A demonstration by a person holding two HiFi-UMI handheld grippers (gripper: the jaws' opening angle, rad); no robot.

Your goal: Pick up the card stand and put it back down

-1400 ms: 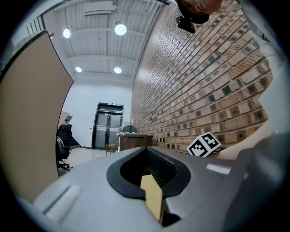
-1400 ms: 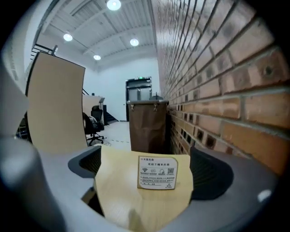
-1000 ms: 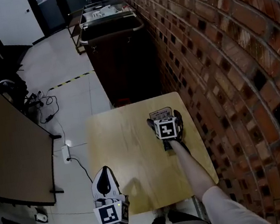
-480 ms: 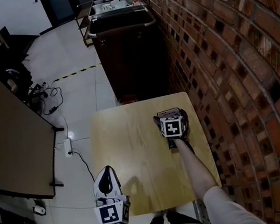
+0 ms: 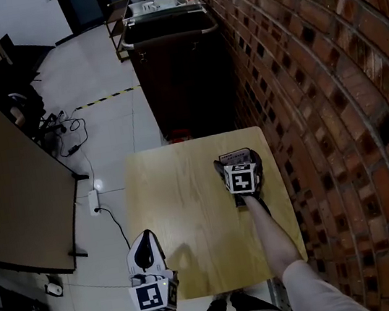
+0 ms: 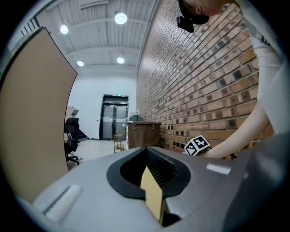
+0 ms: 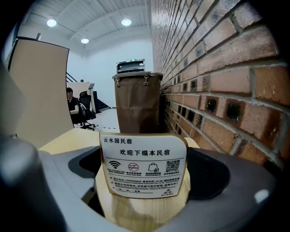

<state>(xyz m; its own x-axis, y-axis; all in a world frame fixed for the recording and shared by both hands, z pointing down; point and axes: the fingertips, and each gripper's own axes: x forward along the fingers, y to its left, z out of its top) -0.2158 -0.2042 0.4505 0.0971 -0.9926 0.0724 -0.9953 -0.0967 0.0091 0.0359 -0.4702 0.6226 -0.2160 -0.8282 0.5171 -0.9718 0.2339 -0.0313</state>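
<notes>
Barely shifted, right gripper clamps the card stand above the table; left gripper hovers, jaws together.

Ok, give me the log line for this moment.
right gripper: shut on card stand | card stand: upright, far right of table, lift unclear | left gripper: shut, by near-left edge of table
</notes>
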